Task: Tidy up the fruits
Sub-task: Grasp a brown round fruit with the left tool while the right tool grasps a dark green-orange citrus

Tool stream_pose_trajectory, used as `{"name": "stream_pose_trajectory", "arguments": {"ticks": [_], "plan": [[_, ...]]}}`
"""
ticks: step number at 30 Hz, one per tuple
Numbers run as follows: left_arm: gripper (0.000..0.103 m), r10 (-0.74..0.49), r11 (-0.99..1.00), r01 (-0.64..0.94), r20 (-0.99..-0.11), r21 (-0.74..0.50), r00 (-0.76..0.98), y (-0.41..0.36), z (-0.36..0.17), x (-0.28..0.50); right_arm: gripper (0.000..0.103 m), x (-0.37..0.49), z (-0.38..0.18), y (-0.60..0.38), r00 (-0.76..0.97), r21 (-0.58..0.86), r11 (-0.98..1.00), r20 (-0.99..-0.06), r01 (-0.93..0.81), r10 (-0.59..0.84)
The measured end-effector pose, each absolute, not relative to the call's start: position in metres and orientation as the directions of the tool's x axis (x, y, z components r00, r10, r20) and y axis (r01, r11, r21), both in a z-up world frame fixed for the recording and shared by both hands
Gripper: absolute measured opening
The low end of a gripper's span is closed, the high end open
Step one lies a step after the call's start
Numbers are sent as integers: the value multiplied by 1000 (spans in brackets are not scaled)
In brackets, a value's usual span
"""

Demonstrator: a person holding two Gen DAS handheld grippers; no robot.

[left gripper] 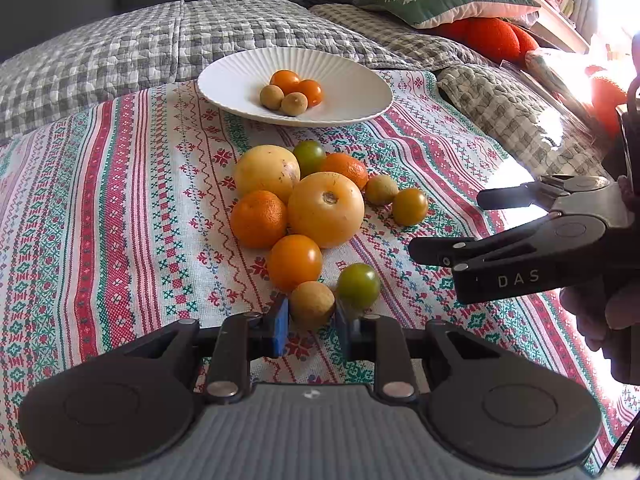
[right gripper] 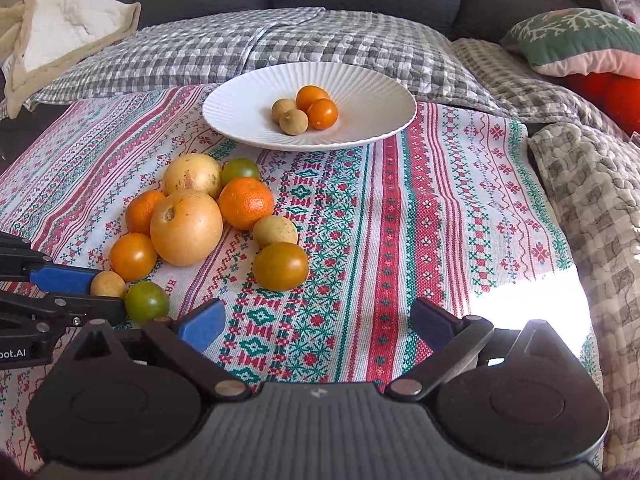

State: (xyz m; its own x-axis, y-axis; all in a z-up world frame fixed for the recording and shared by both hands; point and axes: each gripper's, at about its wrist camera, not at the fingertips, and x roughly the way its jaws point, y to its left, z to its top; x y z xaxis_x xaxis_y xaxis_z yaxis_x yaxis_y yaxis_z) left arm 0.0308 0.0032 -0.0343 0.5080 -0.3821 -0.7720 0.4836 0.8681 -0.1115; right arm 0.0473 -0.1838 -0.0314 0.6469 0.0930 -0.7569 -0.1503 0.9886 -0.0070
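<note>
White letters "DAS" stand on the black body of the right claw (left gripper: 444,224). The left claw (right gripper: 108,286) body reads "oot.AI", cut off.

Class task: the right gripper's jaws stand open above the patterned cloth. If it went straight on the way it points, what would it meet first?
Most likely the bare patterned cloth: the right gripper has no fruit between its fingers. The nearest fruit, a brownish-orange tomato, lies left of that line, though depth is unclear.
</note>
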Motion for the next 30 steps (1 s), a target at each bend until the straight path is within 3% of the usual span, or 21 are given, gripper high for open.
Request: {"name": "stream_pose_trajectory", "arguments": {"ticks": [11, 23, 27, 30], "plan": [[1, -397, 866, 482, -769, -132, 502, 4, -30, 27, 84, 53, -34, -181, 646, 16, 982, -751, -187, 135], [1, -393, 873, 468, -766, -137, 510, 8, -28, 25, 49, 64, -33, -173, 659, 6, 982, -741, -188, 131], [1, -393, 874, 467, -762, -136, 515, 7, -26, 25, 32, 66, -32, -173, 660, 19, 982, -738, -190, 142], [1, -393, 875, 465, -760, -136, 518, 6, -26, 24, 29, 65, -31, -172, 654, 24, 978, -740, -208, 157]]}}
